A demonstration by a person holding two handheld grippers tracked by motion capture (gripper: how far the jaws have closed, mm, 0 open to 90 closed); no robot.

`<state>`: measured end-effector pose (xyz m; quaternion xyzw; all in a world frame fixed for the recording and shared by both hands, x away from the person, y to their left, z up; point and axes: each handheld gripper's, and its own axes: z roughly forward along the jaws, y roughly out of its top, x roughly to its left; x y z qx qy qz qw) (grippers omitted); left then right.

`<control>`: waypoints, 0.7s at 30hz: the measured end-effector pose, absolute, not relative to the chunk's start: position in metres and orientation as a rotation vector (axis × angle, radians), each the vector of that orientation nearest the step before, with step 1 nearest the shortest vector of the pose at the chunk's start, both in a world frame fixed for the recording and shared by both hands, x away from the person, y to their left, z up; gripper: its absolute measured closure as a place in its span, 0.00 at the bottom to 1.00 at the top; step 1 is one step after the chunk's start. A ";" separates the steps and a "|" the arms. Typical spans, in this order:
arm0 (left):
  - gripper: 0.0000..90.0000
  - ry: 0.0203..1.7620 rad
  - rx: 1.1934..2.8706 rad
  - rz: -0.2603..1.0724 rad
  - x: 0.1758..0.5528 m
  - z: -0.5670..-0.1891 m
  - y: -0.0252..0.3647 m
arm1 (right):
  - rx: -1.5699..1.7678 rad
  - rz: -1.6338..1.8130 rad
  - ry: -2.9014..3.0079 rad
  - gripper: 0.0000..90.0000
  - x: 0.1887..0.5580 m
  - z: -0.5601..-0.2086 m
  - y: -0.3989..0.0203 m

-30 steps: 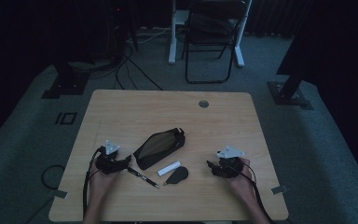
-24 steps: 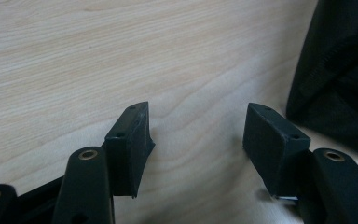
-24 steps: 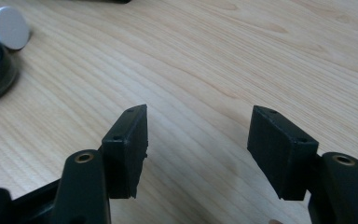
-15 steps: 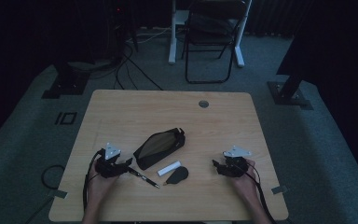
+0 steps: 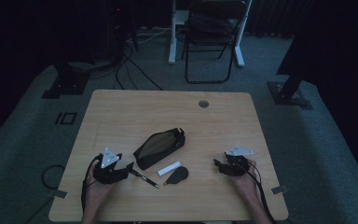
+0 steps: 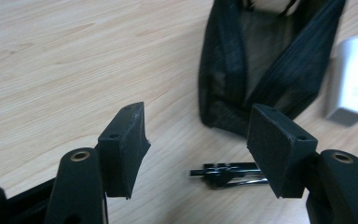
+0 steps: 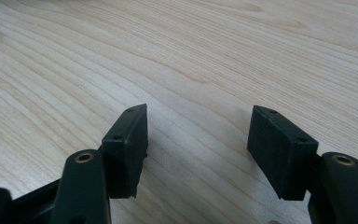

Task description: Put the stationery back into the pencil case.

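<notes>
The left gripper (image 5: 129, 167) hangs low over the bench (image 5: 121, 116) near its front-left corner, its fingers (image 6: 123, 144) spread well apart with nothing between them. Its jaws have been shifting a little within the last second, but no thing sits in the gap. In the left gripper view a black pen (image 6: 230, 173) lies on the wood just ahead of and below the right-hand finger, its metal clip end nearest. In the high view the pen (image 5: 144, 178) runs slantwise toward the front edge, just beside the left gripper.

Behind the pen lies a black mesh pouch (image 5: 160, 147), about midway across the bench and unzipped, its mouth gaping in the left gripper view (image 6: 265, 60). A small white block (image 5: 168, 168) and a dark rounded piece (image 5: 178, 175) lie between the pouch and the front edge, close together.

The right gripper (image 5: 218, 164) rests low toward the front-right part of the bench, well apart from all these things. Its fingers (image 7: 126, 142) stand moderately open over bare wood, holding nothing.

The step in hand looks like the approach to the pen, presumably to put it in the pouch. The next move would call for lowering the left fingers astride the barrel and closing on it; the pen is thin and lies flat, so the fingers must come right down to the wood.
</notes>
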<state>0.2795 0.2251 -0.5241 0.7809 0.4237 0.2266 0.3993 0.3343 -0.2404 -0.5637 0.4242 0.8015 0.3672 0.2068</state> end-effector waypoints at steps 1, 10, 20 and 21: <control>0.42 1.070 1.971 0.566 0.279 -0.523 0.225 | 1.179 1.022 2.232 0.42 0.334 -0.564 -0.240; 0.43 0.998 1.986 0.561 0.271 -0.520 0.218 | 1.159 1.018 2.241 0.41 0.333 -0.564 -0.238; 0.46 0.908 2.058 0.580 0.262 -0.519 0.208 | 1.169 1.027 2.246 0.41 0.335 -0.564 -0.239; 0.46 0.897 2.068 0.581 0.262 -0.520 0.207 | 1.170 1.028 2.247 0.41 0.335 -0.564 -0.239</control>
